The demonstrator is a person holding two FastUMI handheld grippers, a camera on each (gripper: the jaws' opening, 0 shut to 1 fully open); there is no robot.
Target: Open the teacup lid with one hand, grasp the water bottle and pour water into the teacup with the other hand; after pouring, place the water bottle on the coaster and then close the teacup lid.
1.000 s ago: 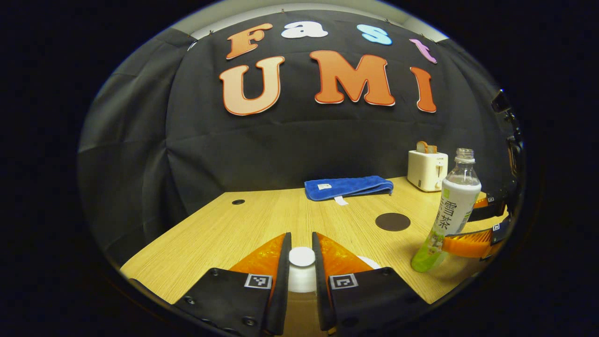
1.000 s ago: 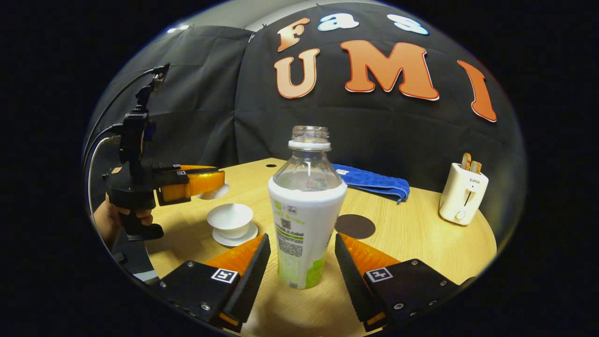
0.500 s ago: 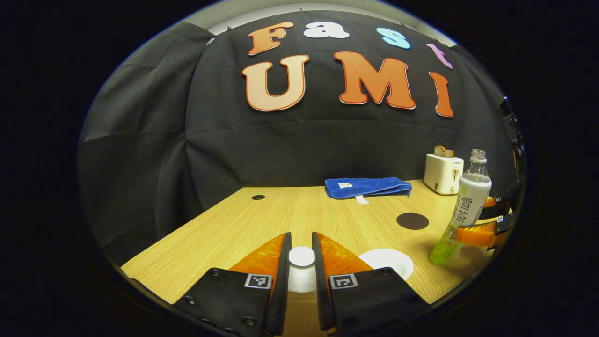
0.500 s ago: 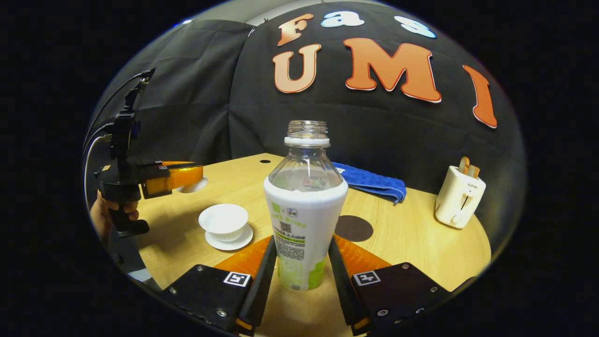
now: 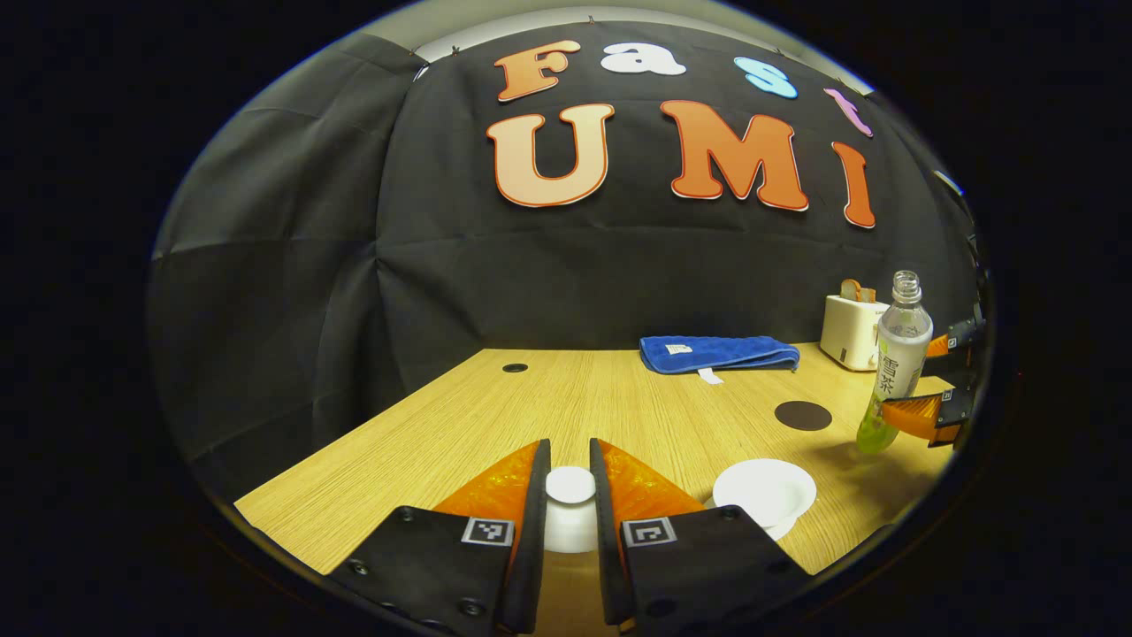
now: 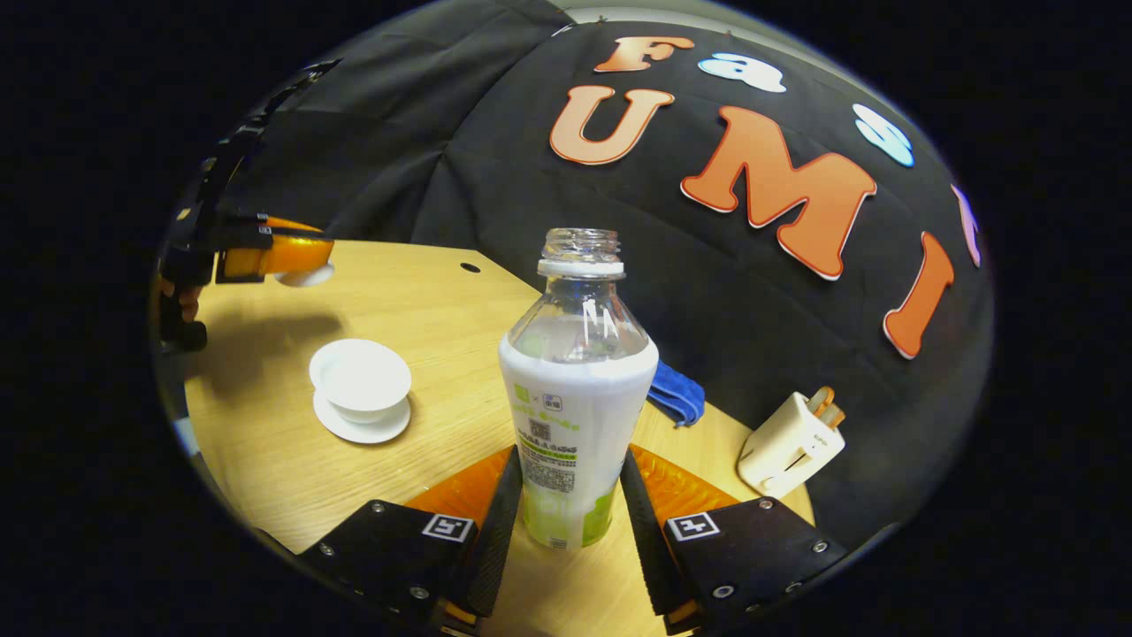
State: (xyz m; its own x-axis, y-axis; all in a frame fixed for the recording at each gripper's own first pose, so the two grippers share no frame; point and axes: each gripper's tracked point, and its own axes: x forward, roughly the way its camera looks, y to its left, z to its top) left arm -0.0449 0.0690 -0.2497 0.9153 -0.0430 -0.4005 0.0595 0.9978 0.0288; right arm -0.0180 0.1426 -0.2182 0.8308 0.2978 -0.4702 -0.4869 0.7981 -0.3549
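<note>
Holding the lid (image 5: 570, 495) aloft, the left tongs (image 5: 570, 513) pinch its knob and keep it aside at about nine o'clock of the teacup (image 6: 360, 379), presumably to leave the cup open for pouring. The right tongs (image 6: 566, 522) are clamped on the water bottle (image 6: 577, 398), uncapped and tilted with the view. On the surface (image 5: 566, 416), the coaster (image 5: 803, 415), blue towel (image 5: 718, 352) and toaster (image 6: 790, 442) lie beyond; nothing blocks the way.
</note>
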